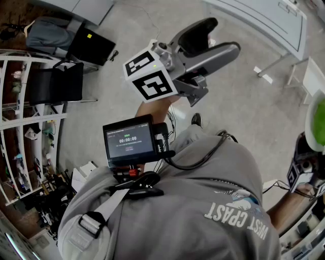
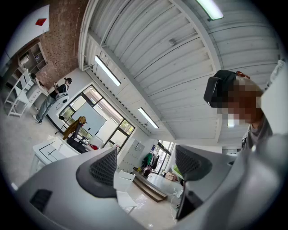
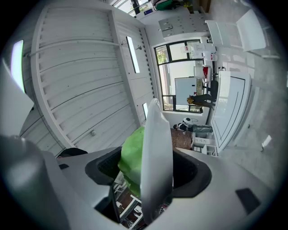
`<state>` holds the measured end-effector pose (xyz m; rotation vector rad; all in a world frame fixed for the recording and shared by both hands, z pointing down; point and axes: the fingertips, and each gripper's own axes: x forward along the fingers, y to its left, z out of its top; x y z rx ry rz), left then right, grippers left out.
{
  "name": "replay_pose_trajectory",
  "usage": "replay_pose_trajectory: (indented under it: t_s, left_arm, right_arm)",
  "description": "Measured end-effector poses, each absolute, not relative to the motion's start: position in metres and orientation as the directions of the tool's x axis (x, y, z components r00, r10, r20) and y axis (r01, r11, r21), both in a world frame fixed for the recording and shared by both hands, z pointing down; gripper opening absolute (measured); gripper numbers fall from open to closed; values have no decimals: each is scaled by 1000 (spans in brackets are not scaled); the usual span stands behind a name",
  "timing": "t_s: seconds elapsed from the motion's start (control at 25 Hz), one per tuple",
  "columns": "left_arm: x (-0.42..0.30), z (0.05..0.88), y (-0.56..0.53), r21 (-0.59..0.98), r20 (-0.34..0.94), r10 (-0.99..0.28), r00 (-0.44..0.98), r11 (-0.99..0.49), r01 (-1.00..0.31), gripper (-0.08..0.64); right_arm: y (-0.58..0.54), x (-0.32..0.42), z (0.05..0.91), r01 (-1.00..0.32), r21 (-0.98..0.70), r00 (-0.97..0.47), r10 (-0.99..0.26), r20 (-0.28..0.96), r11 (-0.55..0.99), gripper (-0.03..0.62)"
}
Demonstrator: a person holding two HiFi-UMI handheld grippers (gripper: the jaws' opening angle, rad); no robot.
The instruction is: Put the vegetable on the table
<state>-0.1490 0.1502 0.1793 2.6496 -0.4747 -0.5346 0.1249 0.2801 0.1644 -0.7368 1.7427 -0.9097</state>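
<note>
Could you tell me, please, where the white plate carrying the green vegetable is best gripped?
By its thin rim, coming in edge-on: the plate is shallow and thin, so one of the fingers sits on each face. The right gripper holds it this way, with the green vegetable against one face.

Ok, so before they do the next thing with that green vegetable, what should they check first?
1. Right gripper has a firm hold: ok, its jaws are closed on the white dish, with the green vegetable pressed beside it.
2. Dish held level: cannot tell; it shows edge-on.
3. Left gripper free to help: ok, jaws apart with nothing between them.
4. Table within reach: cannot tell; the only one in sight is a white table across the floor.
5. Vegetable secure on the dish: cannot tell.
</note>
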Motion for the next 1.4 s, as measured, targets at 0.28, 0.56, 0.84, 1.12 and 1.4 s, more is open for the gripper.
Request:
replay_pose_trajectory:
  t_s: [0.28, 0.56, 0.84, 1.12, 1.4]
  left_arm:
    - [-98, 175, 203, 438, -296, -370, 880, -872, -220, 411]
    - [-68, 173, 232, 420, -296, -358, 885, -882, -216, 411]
    - [-70, 174, 227, 420, -290, -381, 878, -875, -241, 411]
    - [-75, 173, 227, 416, -290, -404, 868, -870, -266, 213]
    - [-125, 178, 160, 462, -309, -390, 868, -859, -222, 8]
  right_arm:
    - [334, 168, 164, -78, -839, -322, -810, -490, 539, 316]
    - [363, 194, 171, -99, -836, -355, -804, -477, 539, 316]
    - [347, 189, 174, -63, -849, -381, -798, -466, 525, 316]
    - [343, 192, 177, -60, -862, -380, -810, -447, 504, 316]
    - [283, 145, 176, -74, -864, -350, -824, -446, 499, 316]
